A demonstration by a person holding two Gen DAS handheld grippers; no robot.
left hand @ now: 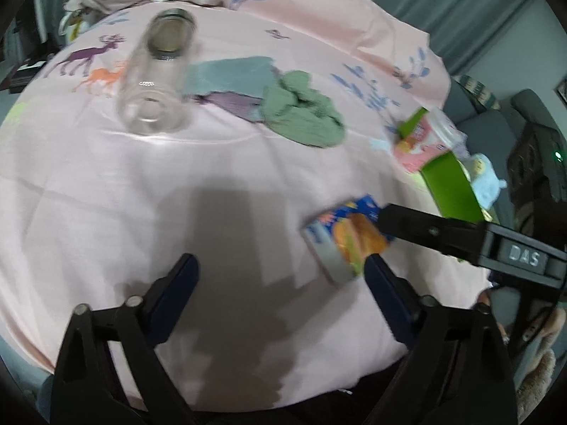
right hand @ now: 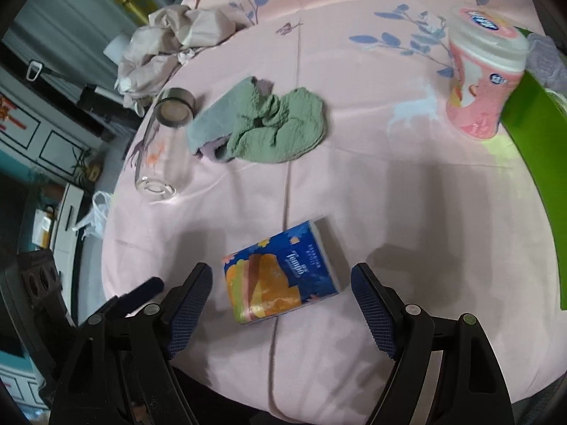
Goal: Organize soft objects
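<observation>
The tissue pack (right hand: 280,272) lies flat on the pink sheet (right hand: 372,212), between the spread fingers of the right gripper (right hand: 281,285), which is released and grips nothing. The left gripper (left hand: 280,276) is also released and empty, just left of the pack. Beyond the pack lie the green cloth (right hand: 276,127) and glass bottle (right hand: 163,148); the pink roll (right hand: 485,74) stands far right of it against the green bin (right hand: 531,163).

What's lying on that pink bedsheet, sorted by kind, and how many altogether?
Crumpled green cloth: 1
Blue tissue pack with orange print: 1
Pink wrapped paper roll: 1
Clear glass bottle with metal lid: 1
Bright green box: 1
Total: 5
</observation>
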